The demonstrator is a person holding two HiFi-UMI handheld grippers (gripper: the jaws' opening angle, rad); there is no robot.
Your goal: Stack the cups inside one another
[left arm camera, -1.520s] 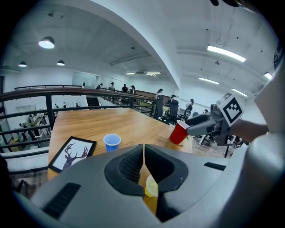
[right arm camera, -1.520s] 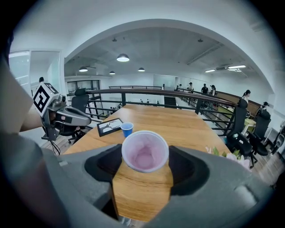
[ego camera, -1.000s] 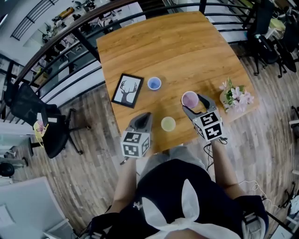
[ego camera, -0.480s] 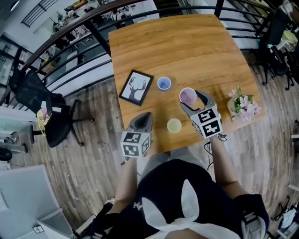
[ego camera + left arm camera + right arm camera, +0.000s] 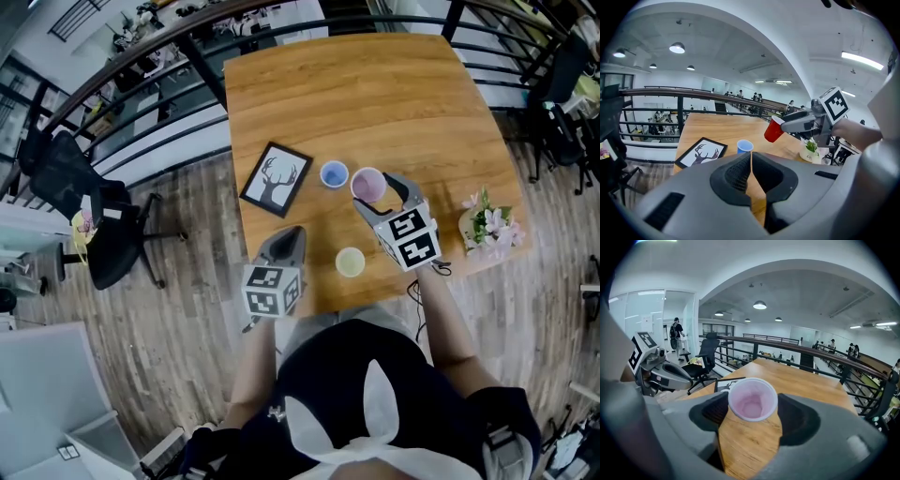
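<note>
Red cup (image 5: 367, 185), pale pink inside, is clamped across its upper wall between the fingers of the right gripper (image 5: 377, 194). The left gripper view shows it off the desk (image 5: 375, 94) and tilted, mouth leaning away from the holder. Blue cup (image 5: 334, 174) stands upright on the desk just beside it, toward the deer picture (image 5: 277, 179). Yellow cup (image 5: 351, 262) stands upright nearer the person, apart from both.

Left gripper (image 5: 289, 236) hangs at the near desk edge, fingers together, nothing between them.

Step in hand, as I judge it: nest the held cup into the blue one.
- Level the red cup first; a tilted base will catch the blue rim.
- Centre its base over the blue mouth, then lower straight down.
- The blue cup looks light and could skid or tip if nudged, so the idle left gripper could steady it.
- Let go only once the cup seats.
</note>
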